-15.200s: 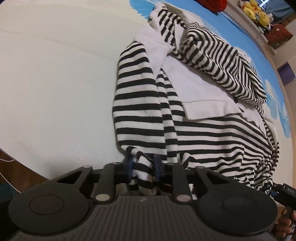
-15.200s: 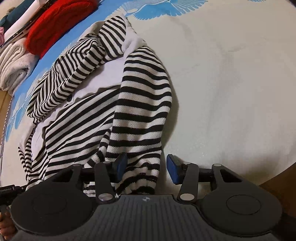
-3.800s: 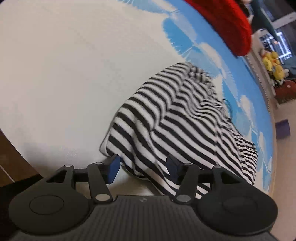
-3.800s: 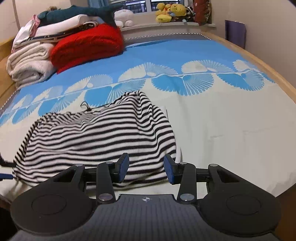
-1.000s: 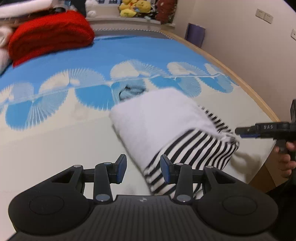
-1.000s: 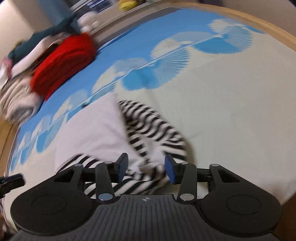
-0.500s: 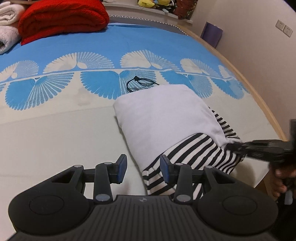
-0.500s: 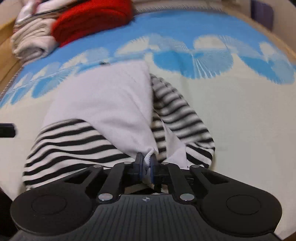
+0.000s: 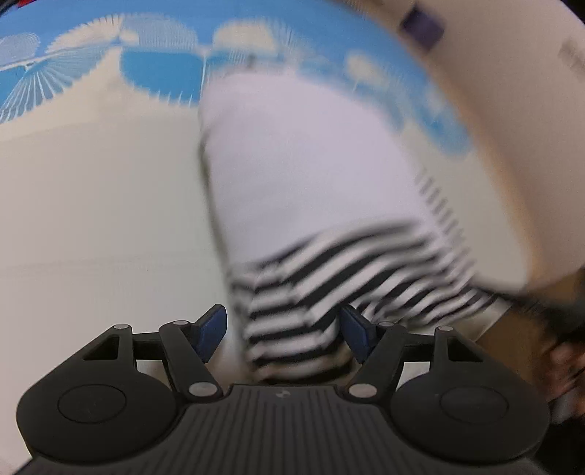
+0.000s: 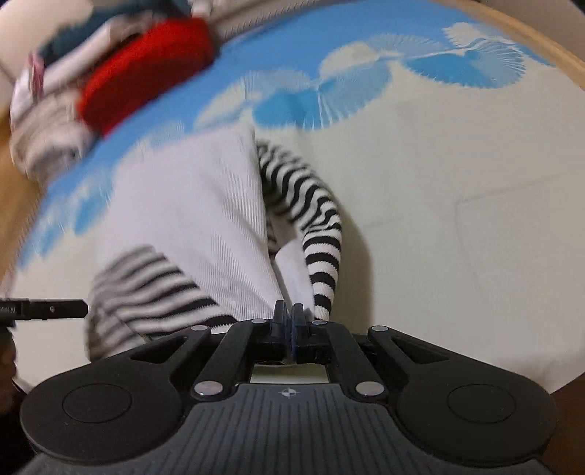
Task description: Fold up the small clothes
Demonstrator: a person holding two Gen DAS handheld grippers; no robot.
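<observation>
A small black-and-white striped garment with a white panel on top (image 9: 303, 175) lies folded on the bed; it also shows in the right wrist view (image 10: 190, 212). My left gripper (image 9: 285, 330) is open, its blue pads on either side of the striped near corner. My right gripper (image 10: 289, 323) has its jaws pressed together at the garment's near white edge, beside a striped sleeve (image 10: 321, 252); any cloth between the pads is hidden. The left gripper's tip (image 10: 44, 310) shows at the left edge of the right wrist view. The left wrist view is blurred.
The bed has a cream and blue fan-patterned cover (image 10: 457, 164). A red knit item (image 10: 146, 69) and stacked folded clothes (image 10: 47, 120) lie at the far end. The bed's wooden edge (image 10: 530, 40) runs along the right. A purple object (image 9: 420, 23) stands by the wall.
My left gripper has moved in low onto the striped corner and opened wider. My right gripper stays shut at the white edge, and the garment has shifted in its view.
</observation>
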